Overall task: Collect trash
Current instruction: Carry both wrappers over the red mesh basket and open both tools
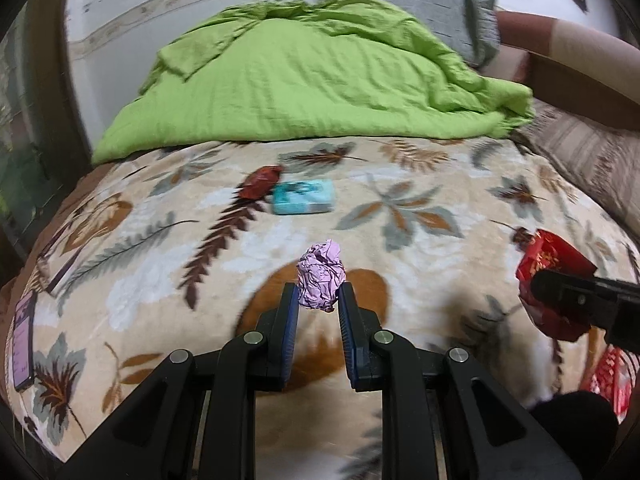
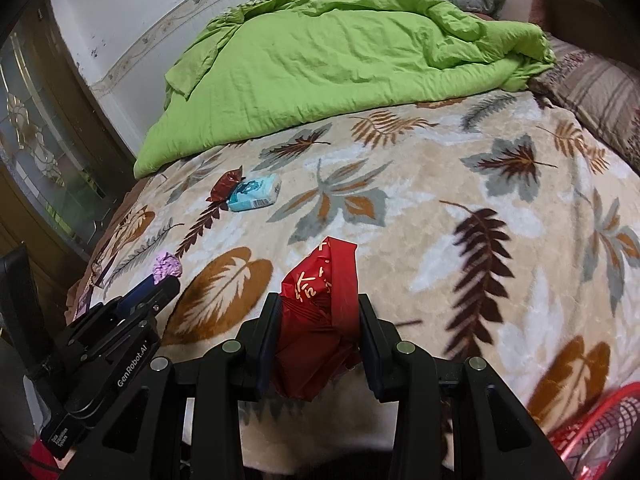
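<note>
Pinching a crumpled pink paper ball (image 1: pixel 321 276) only at its tips, the left gripper (image 1: pixel 319 300) could lose it back onto the bed (image 1: pixel 420 184). Right gripper (image 2: pixel 318 320) clamps the red wrapper (image 2: pixel 320 312); red basket (image 2: pixel 600 432) sits beside it.

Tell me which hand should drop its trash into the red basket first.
Right, probably. The right gripper, shut on the red wrapper, has the red basket beside it; the left gripper holds the pink paper ball farther away.

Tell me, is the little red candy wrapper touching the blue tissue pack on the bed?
Touching. In the right wrist view the red candy wrapper overlaps the left end of the blue tissue pack with no blanket showing between them.
</note>
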Available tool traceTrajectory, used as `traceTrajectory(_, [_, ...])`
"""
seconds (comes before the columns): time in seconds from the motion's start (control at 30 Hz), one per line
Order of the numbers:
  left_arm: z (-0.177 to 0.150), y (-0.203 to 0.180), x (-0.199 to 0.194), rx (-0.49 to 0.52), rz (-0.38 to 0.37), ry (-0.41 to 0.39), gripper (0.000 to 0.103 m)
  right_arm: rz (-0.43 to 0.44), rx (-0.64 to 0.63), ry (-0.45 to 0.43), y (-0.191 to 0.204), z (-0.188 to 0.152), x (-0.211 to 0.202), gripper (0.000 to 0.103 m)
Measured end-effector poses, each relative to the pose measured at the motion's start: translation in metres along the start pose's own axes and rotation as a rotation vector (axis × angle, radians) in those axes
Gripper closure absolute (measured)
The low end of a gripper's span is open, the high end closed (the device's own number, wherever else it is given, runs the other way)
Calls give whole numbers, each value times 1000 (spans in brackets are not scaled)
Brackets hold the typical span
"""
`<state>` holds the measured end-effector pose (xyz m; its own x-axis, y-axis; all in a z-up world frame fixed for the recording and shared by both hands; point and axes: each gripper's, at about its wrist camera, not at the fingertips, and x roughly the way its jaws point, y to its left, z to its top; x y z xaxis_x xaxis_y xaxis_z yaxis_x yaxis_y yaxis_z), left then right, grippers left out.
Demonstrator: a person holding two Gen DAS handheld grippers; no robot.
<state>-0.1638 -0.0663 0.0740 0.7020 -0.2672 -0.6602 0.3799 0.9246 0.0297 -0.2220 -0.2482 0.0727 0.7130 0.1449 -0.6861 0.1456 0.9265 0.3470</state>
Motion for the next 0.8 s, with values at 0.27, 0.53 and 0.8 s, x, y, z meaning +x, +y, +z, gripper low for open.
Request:
traceTrajectory(0.27, [5,-61,-23,117,-229,4,84,-61,81,-60,-54,-10,-71,63])
traceTrajectory(0.53, [4,-147,-57,264,-524,38,84,-199,203,-87,-132,-51,-152,63])
traceTrajectory(0.8, [-10,-234,-72,407,-816,195,84,-260,284,-104,-175,-83,-207,60])
